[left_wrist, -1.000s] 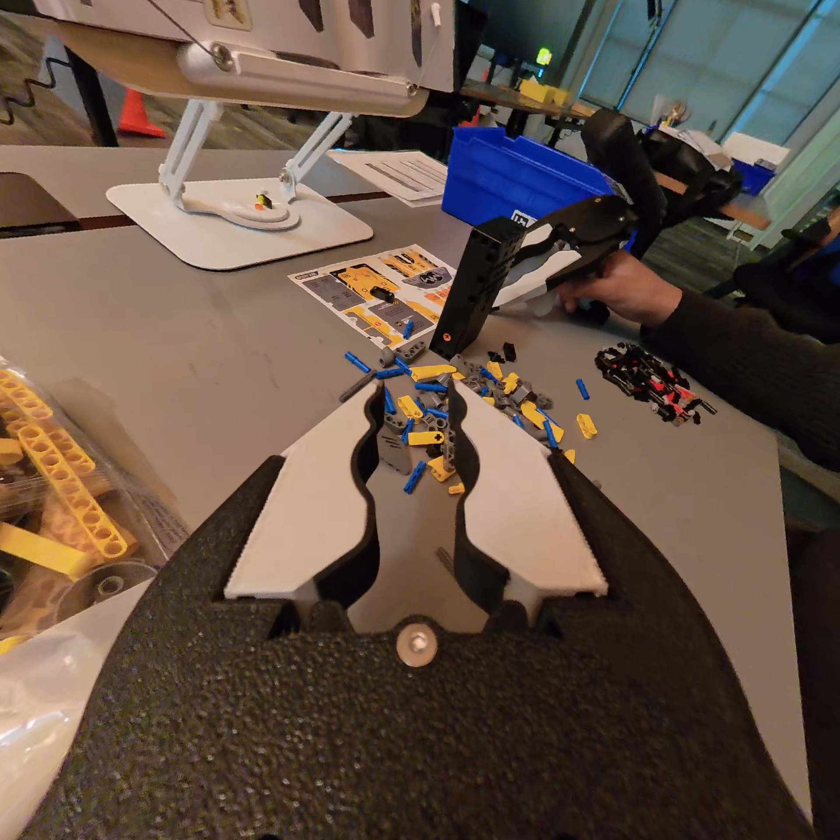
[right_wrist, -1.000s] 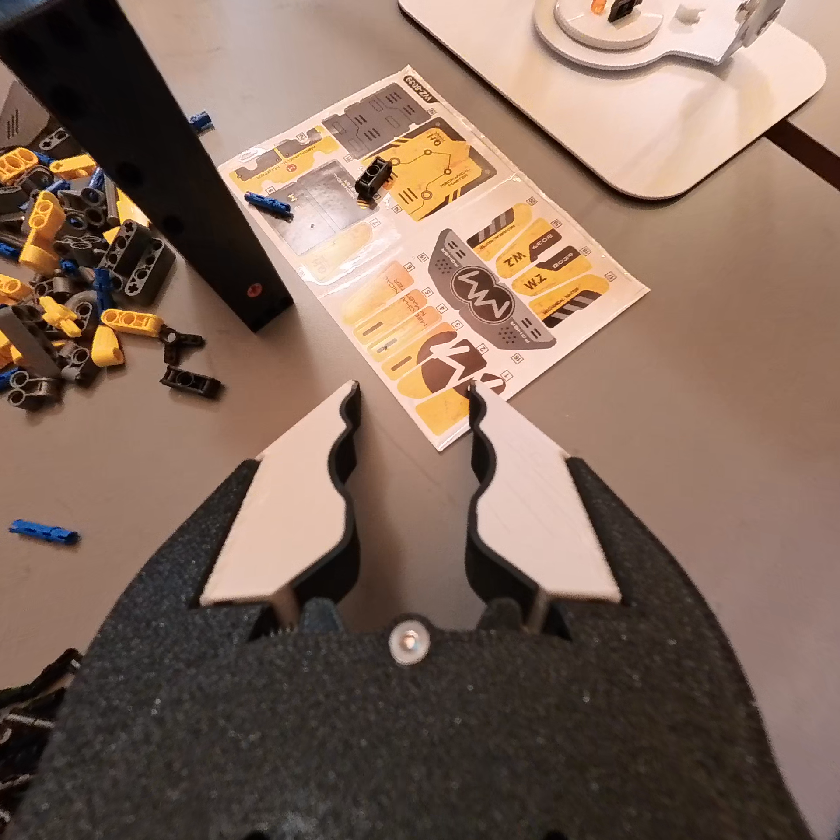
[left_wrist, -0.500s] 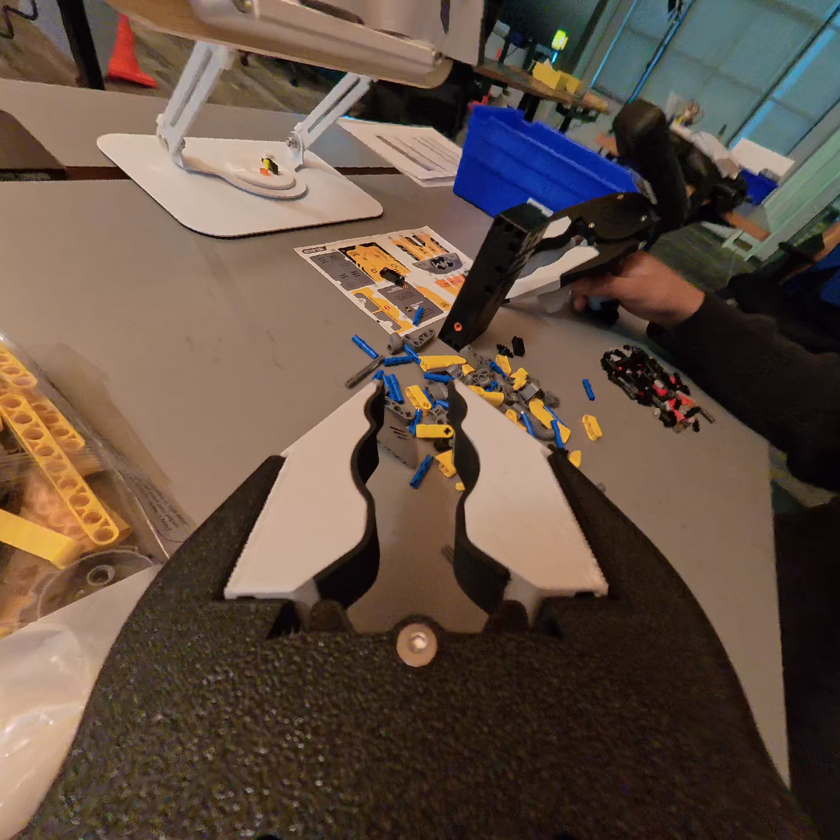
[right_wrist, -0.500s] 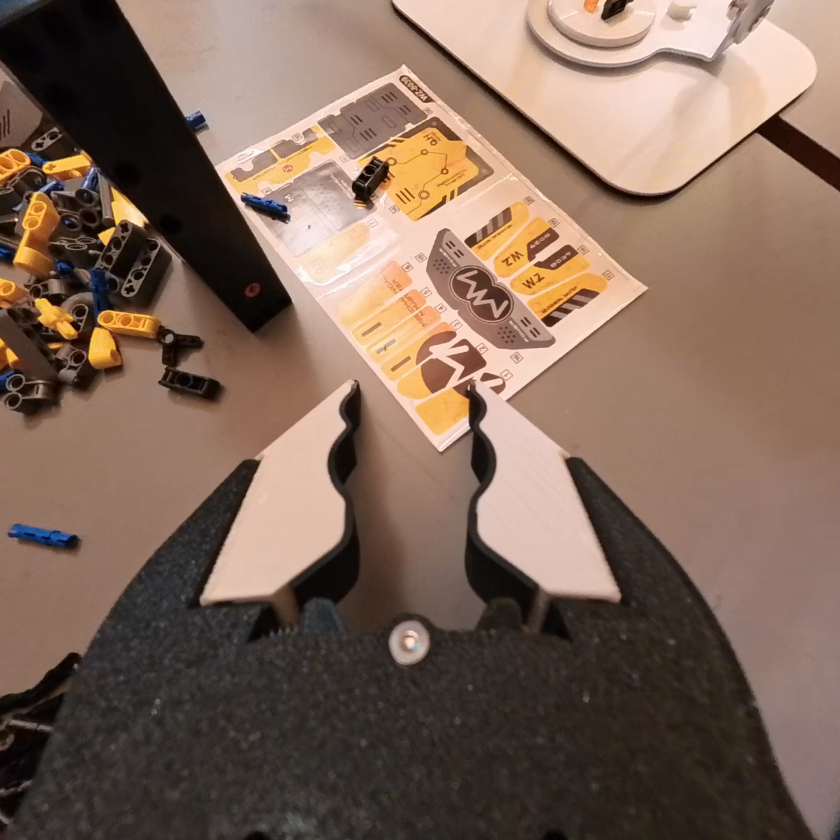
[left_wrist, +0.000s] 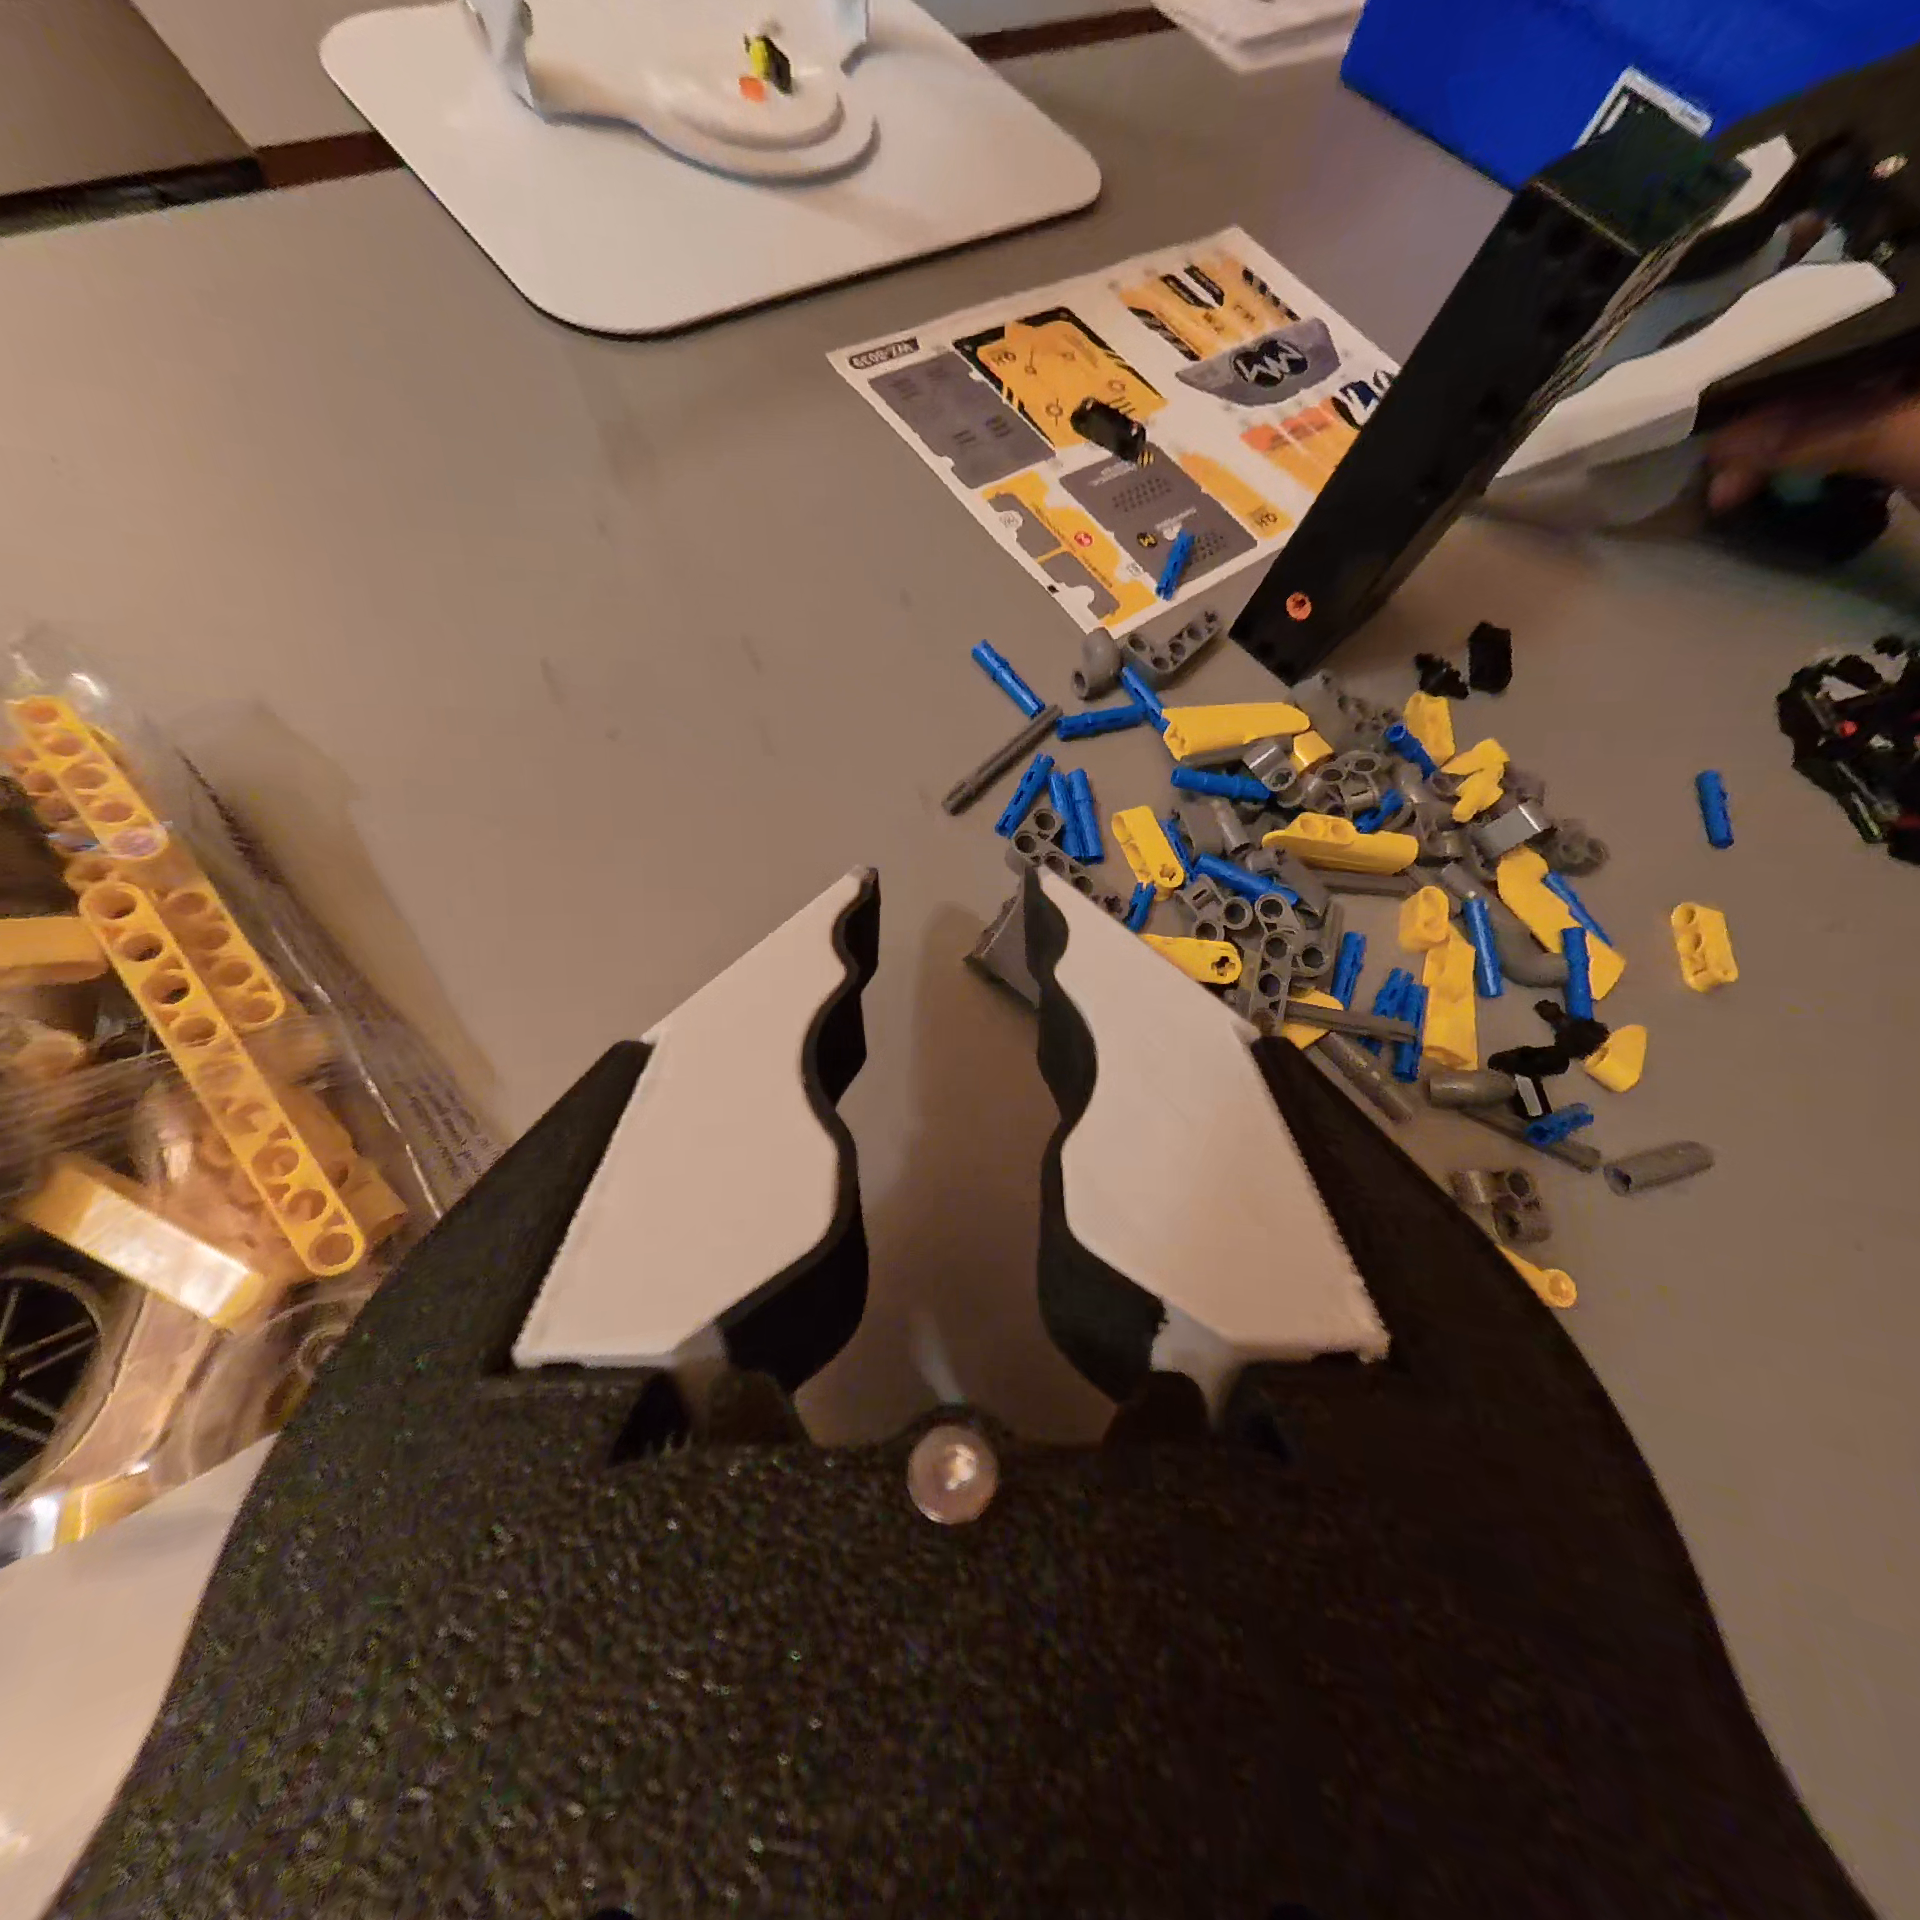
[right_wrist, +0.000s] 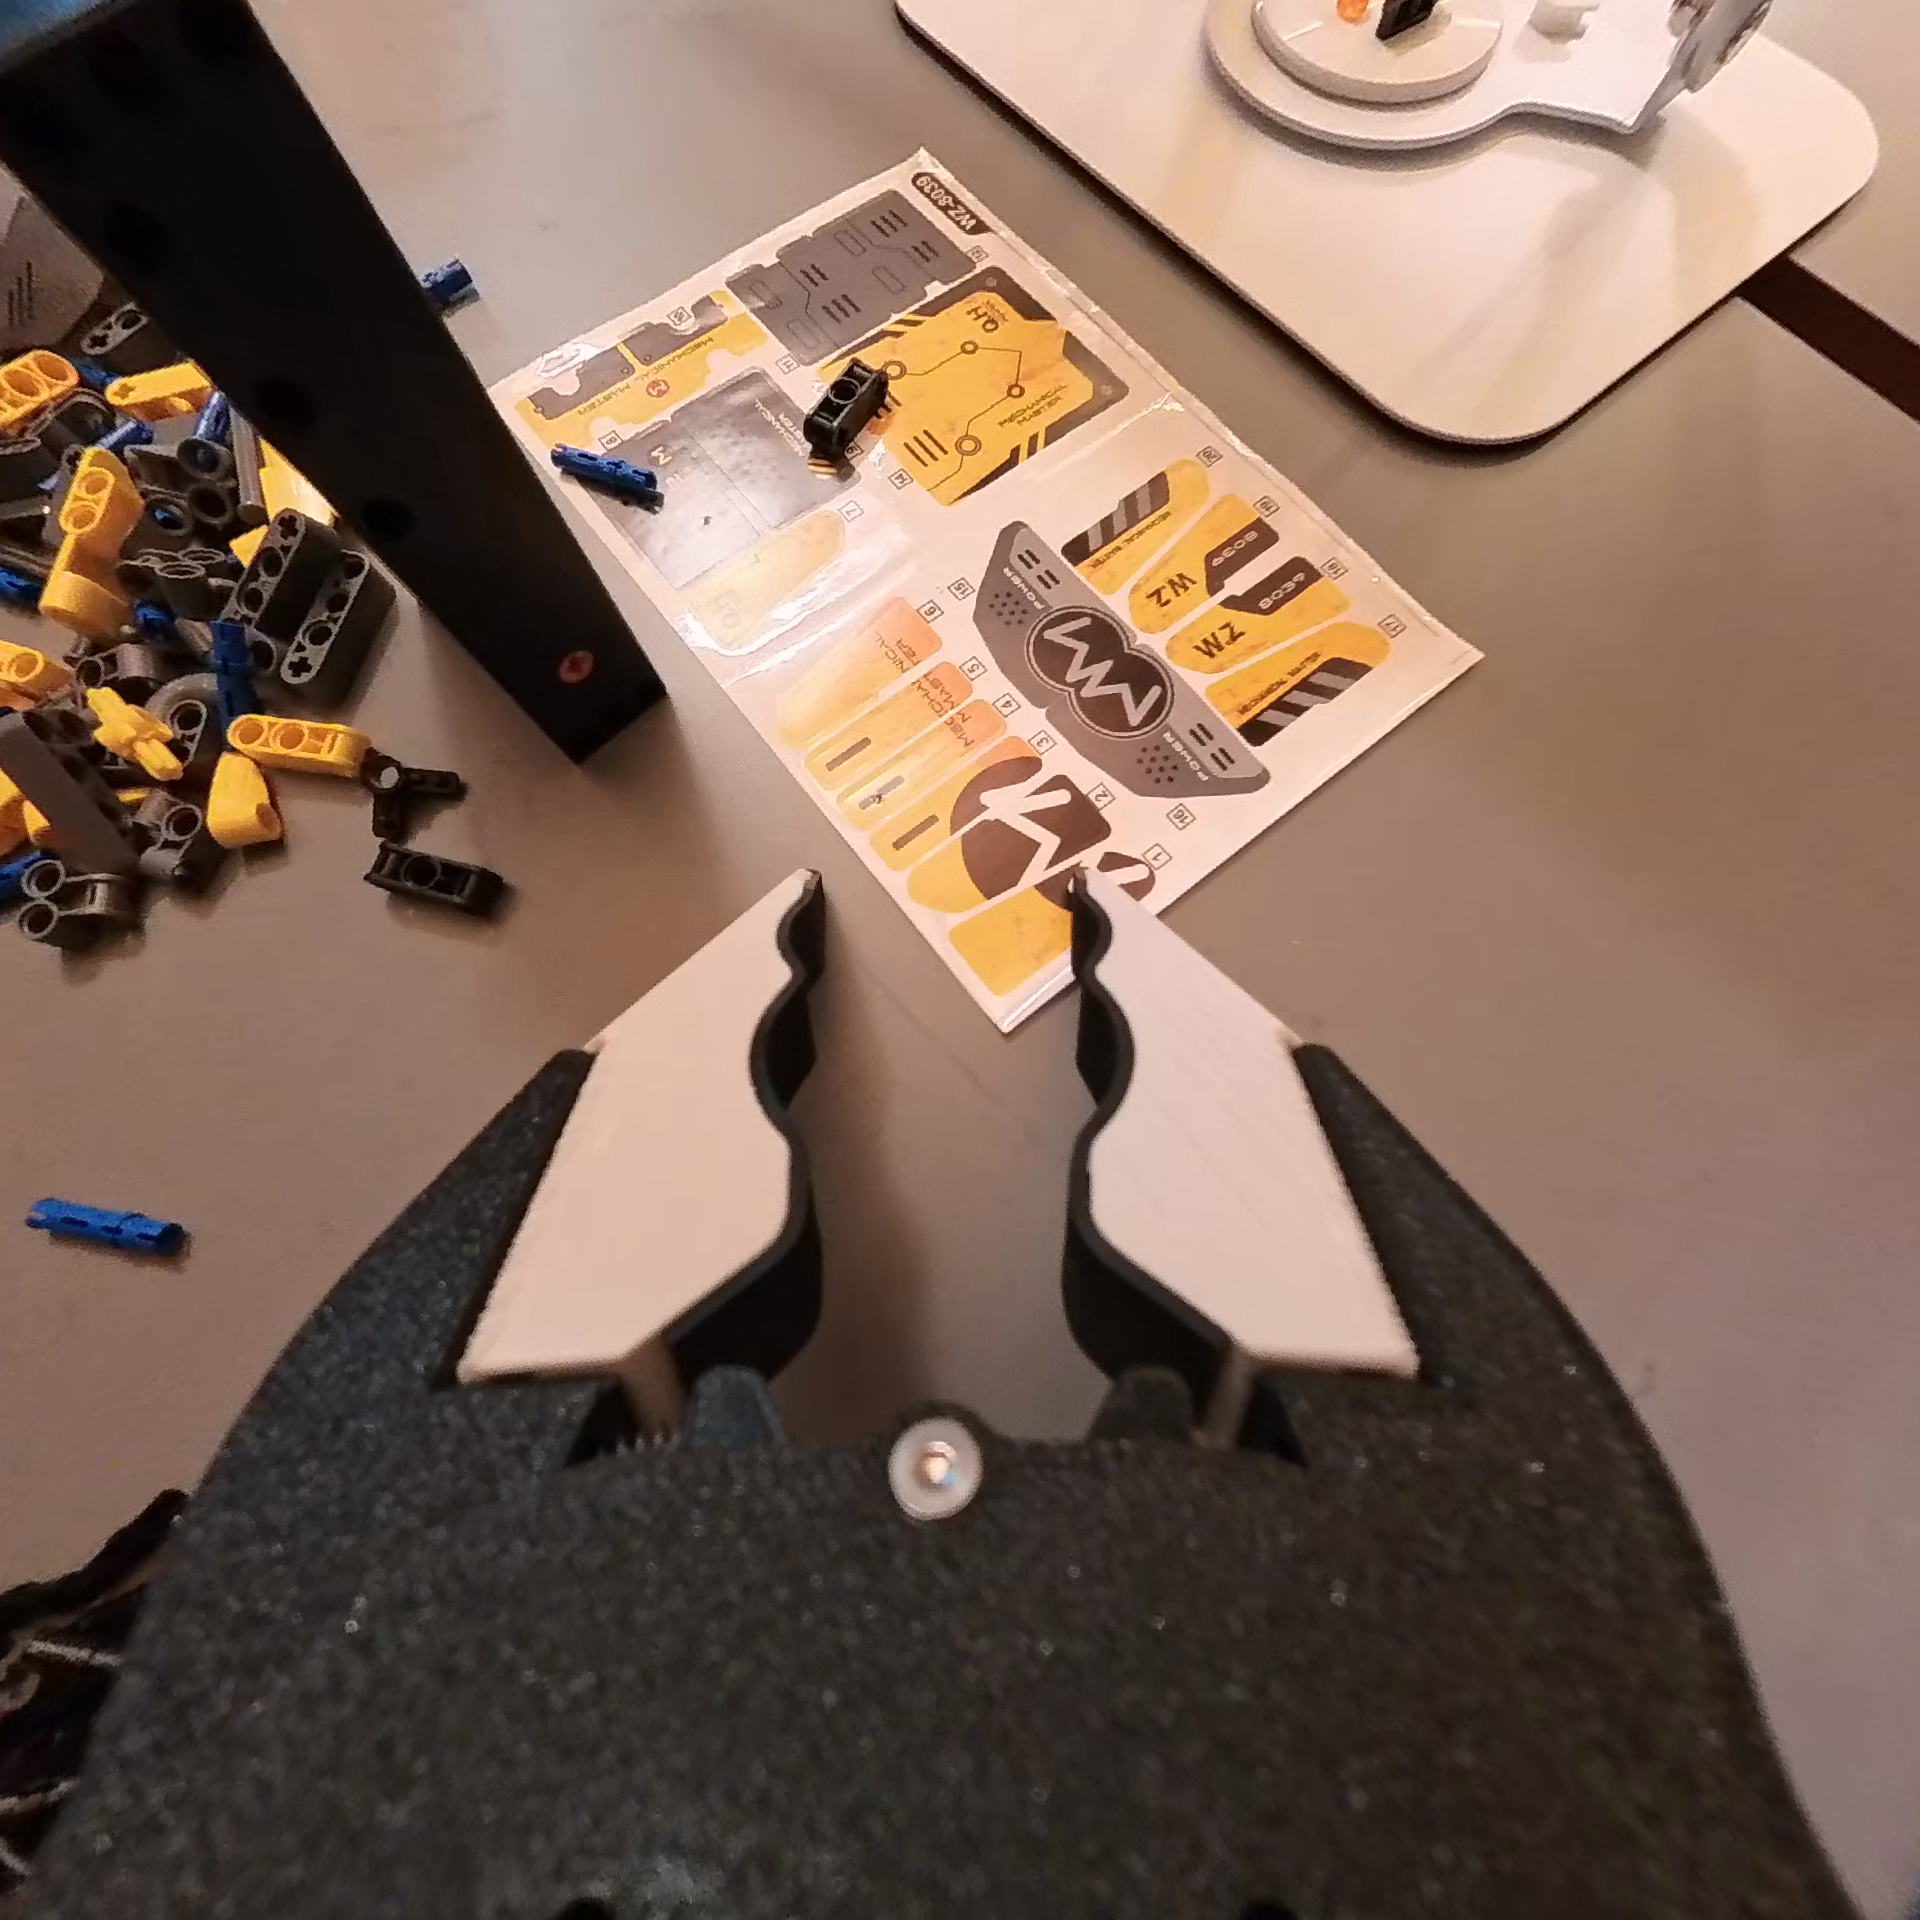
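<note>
Fingers of the left gripper (left_wrist: 951, 883) stand apart with nothing between them, above bare tabletop (left_wrist: 520, 540). Compared with a second ago, this gripper has dipped lower and swung to its left. The pile of small blue, yellow and grey parts (left_wrist: 1330, 883), which then lay straight ahead between the fingertips, now spreads off to the right. Only a grey piece (left_wrist: 992, 940) at the pile's edge shows just beside the right fingertip.

The right gripper (right_wrist: 945, 883) has hardly moved. Its fingers are also apart and empty, hovering over the near corner of the sticker sheet (right_wrist: 987, 582). A small black part (right_wrist: 847, 400) and a blue pin (right_wrist: 608, 473) lie on that sheet. A tilted black bar (right_wrist: 343, 416) stands between the sheet and the pile.

At the left edge, a clear bag (left_wrist: 343, 987) holds yellow holed beams and a dark wheel. The inside of the blue bin (left_wrist: 1507, 73) at the far side is out of view.
</note>
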